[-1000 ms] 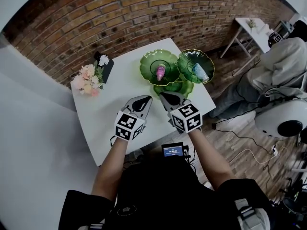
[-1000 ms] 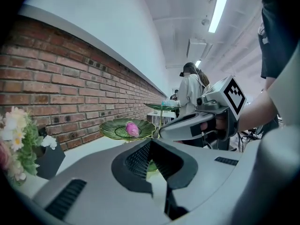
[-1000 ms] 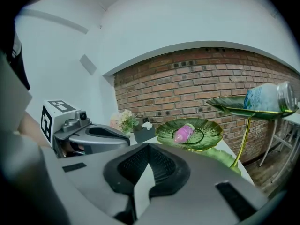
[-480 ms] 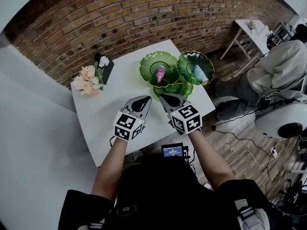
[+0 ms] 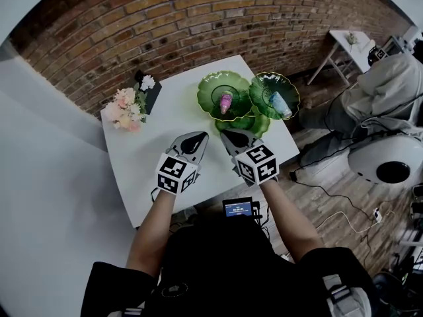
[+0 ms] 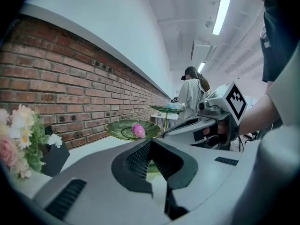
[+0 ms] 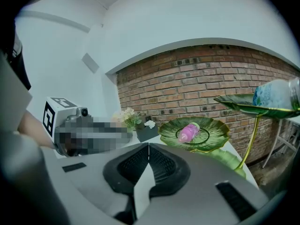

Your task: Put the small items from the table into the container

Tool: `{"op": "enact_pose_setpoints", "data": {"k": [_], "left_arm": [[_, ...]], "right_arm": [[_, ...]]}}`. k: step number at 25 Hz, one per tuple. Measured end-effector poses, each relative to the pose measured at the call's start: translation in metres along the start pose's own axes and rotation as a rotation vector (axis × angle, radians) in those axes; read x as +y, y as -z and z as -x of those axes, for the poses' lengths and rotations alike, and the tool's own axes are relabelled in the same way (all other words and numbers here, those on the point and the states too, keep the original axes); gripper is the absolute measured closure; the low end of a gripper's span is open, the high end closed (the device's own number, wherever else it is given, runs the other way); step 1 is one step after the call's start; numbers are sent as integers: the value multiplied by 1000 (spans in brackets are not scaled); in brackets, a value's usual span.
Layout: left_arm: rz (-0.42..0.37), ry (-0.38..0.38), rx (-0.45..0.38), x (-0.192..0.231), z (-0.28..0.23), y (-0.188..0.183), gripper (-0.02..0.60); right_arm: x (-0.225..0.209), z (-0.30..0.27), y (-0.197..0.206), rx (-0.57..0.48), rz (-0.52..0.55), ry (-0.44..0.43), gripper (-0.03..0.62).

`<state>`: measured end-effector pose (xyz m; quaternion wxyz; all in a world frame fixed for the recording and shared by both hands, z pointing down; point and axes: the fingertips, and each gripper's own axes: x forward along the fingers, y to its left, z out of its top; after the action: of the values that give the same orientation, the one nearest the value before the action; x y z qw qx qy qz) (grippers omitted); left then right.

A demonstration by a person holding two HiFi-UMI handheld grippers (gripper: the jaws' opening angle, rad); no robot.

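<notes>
Beside the table (image 5: 149, 157), only head view shows a screen (image 5: 238, 208).

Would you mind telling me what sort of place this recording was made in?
Probably a lab or studio workspace: a bare brick wall, a white table with green leaf dishes, and cables trailing over the wood floor near another seated person.

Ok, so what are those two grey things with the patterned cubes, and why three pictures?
They are hand-held grabbing tools: a person holds the left gripper and the right gripper; the cubes belong to them. One picture is from a camera on the person's head, looking down; the others from a camera on each tool, looking along its jaws. On the table stand green leaf-shaped dishes, with a pink item and a bluish item, and flowers. Both pairs of jaws are shut and empty.
</notes>
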<state>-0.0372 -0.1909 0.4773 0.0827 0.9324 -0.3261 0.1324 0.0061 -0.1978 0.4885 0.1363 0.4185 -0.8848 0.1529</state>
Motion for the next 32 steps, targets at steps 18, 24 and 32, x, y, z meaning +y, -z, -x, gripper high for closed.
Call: {"op": "enact_pose_setpoints", "data": {"k": [18,24,32], "left_arm": [[192,-347,65,90,135,82,572],[263,-402,100,102,170,117,572],[309,-430,134,115,196,146,572]], "right_arm": [[105,-111,52,200,71,-273,572],[141,-142,103,358,108,-345,450],[153,-167,146,465,134,-288,433]]}}
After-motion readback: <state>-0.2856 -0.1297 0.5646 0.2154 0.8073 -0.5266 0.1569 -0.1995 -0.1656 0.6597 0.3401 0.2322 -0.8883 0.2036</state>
